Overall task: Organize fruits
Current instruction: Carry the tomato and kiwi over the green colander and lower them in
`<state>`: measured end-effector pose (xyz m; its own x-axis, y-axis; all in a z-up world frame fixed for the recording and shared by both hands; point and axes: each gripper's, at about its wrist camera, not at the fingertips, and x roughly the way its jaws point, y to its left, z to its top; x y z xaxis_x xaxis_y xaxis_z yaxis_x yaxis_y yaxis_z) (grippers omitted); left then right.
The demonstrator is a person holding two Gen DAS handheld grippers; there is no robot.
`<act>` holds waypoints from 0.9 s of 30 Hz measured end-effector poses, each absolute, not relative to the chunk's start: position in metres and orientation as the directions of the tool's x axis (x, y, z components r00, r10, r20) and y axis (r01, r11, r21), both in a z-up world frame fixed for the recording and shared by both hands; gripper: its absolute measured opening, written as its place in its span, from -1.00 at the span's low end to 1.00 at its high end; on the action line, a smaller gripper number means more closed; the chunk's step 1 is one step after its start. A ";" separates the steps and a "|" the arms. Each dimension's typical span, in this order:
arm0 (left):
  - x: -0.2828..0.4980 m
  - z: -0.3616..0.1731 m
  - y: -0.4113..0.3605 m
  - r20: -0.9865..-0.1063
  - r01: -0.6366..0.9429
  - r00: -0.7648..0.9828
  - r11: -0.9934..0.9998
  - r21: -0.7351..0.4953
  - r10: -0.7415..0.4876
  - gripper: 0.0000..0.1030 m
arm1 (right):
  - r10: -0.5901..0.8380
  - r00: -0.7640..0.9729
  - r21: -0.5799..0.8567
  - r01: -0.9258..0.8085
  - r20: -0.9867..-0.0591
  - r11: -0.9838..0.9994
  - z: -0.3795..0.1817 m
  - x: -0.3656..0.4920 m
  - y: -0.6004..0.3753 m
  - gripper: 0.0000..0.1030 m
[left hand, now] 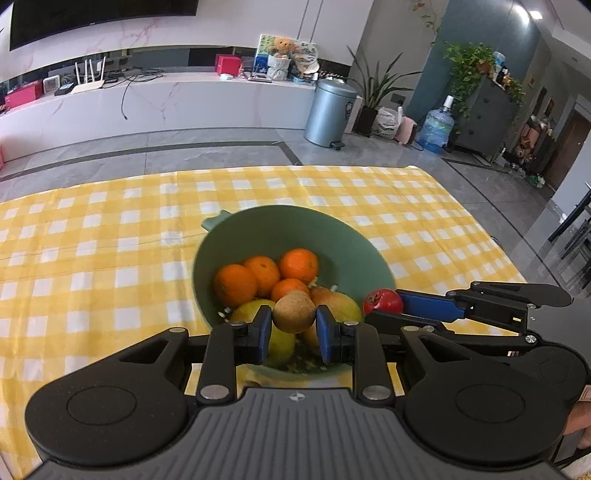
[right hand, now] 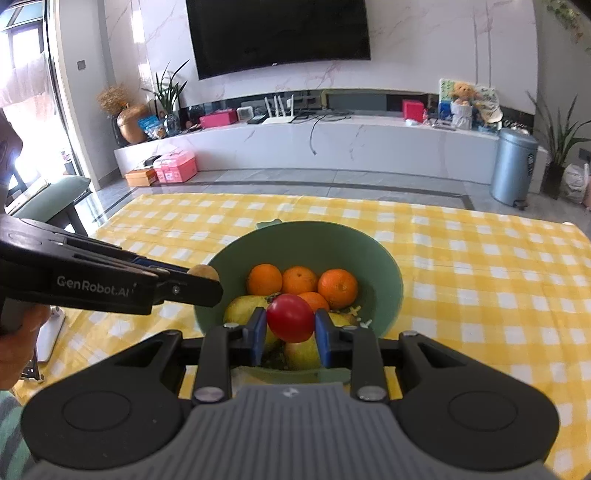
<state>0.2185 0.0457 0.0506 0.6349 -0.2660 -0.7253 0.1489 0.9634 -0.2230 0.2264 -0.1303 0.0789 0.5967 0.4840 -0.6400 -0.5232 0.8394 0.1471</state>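
seen through the left wrist camera, the left gripper [left hand: 294,325] is clenched on a brown, rough-skinned round fruit [left hand: 294,312], its blue pads [left hand: 263,332] pressing both sides; the fruit hangs over the near part of a green bowl [left hand: 332,236]. inside the bowl lie four oranges [left hand: 235,285], grouped toward the far-left side, and yellow-green pears [left hand: 251,308] on the near side, partly hidden behind the held fruit and the fingers. at right, the right gripper [left hand: 391,306] reaches in sideways, grasping a red fruit [left hand: 382,301] at the bowl's near-right rim. the bowl stands on a yellow checked tablecloth [left hand: 110,240]; a grey pedal bin [left hand: 330,112] stands on the floor beyond.

seen through the right wrist camera, the right gripper [right hand: 290,326] is clamped on the smooth, glossy red fruit [right hand: 290,317], held over the near half of the bowl [right hand: 384,266]. oranges [right hand: 337,287] sit behind it, pears [right hand: 243,308] below and to the left, partly covered by the fingers. the left gripper [right hand: 199,280] enters from the left, its tip over the bowl's left rim, with the brown fruit [right hand: 204,272] only just showing above it. the checked tablecloth [right hand: 480,277] lies beneath; a wall-mounted television [right hand: 277,33] hangs behind.
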 end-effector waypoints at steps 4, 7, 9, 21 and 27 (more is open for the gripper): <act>0.233 0.044 0.053 -0.736 0.142 0.615 0.958 -0.248 -0.282 -0.45 | 0.504 0.554 0.162 -0.551 -0.663 0.818 0.070 0.250 -0.121 -0.52; 0.247 0.037 0.057 -0.743 0.123 0.602 0.953 -0.275 -0.292 -0.45 | 0.517 0.524 0.179 -0.564 -0.677 0.806 0.062 0.269 -0.116 -0.52; 0.256 0.032 0.059 -0.747 0.110 0.594 0.950 -0.293 -0.299 -0.45 | 0.519 0.511 0.199 -0.555 -0.685 0.808 0.056 0.282 -0.114 -0.52; 0.287 0.009 0.069 -0.797 0.011 0.530 0.942 -0.335 -0.289 -0.45 | 0.508 0.463 0.174 -0.591 -0.726 0.788 0.031 0.334 -0.088 -0.52; 0.290 0.004 0.074 -0.816 -0.033 0.506 0.939 -0.341 -0.279 -0.45 | 0.495 0.453 0.130 -0.627 -0.742 0.768 0.023 0.337 -0.077 -0.51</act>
<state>0.2899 0.0743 0.0038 0.5059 -0.2786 -0.8164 -0.0335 0.9394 -0.3413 0.3374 -0.0766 0.0235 0.4526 0.4948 -0.7419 -0.6267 0.7683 0.1301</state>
